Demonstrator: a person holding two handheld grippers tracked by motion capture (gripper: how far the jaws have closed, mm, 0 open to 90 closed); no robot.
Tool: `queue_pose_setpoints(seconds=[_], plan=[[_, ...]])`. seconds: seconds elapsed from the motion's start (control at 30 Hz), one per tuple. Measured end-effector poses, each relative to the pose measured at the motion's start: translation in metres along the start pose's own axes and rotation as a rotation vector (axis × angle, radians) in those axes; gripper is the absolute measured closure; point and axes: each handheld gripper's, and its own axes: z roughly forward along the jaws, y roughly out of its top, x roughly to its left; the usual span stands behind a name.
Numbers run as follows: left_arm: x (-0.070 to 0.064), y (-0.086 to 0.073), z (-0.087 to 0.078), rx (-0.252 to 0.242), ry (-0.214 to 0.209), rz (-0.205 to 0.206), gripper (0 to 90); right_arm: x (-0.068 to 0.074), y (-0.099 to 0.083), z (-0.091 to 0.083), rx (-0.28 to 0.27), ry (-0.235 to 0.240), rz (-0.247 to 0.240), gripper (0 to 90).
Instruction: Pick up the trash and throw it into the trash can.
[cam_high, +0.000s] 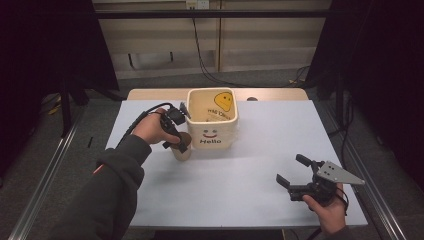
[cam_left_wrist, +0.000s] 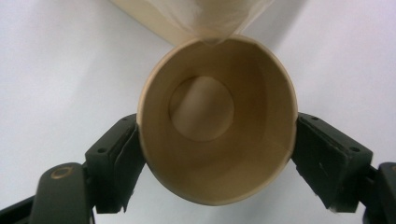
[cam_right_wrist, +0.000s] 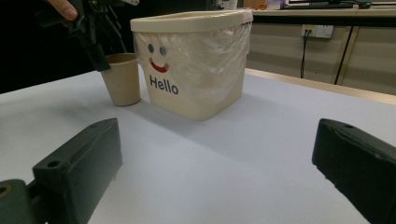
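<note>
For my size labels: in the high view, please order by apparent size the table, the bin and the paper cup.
1. Table, largest by far.
2. Bin, marked Hello.
3. Paper cup, smallest, partly covered by the left gripper.

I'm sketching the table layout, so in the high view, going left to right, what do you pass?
Left gripper closed around the paper cup → cream bin with the Hello face → bare stretch of white table → right gripper, jaws open and holding nothing.
</note>
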Motion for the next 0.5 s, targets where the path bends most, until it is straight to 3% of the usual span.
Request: queue_pose_setpoints(seconds=[0.1, 0.37, 0.5], plan=[[0.0, -0.002, -0.009, -0.013, -0.01, -0.023, 21.6, 0.0, 0.0, 0.0, -0.001, 0.003, 0.0, 1.0], [0.004, -0.009, -0.046, -0.036, -0.03, -0.033, 22.5, 0.0, 0.0, 0.0, 0.0, -0.001, -0.001, 1.1], [0.005, -0.012, -0.063, -0.049, -0.017, -0.034, 22.6, 0.0, 0.0, 0.0, -0.001, -0.002, -0.004, 1.1]])
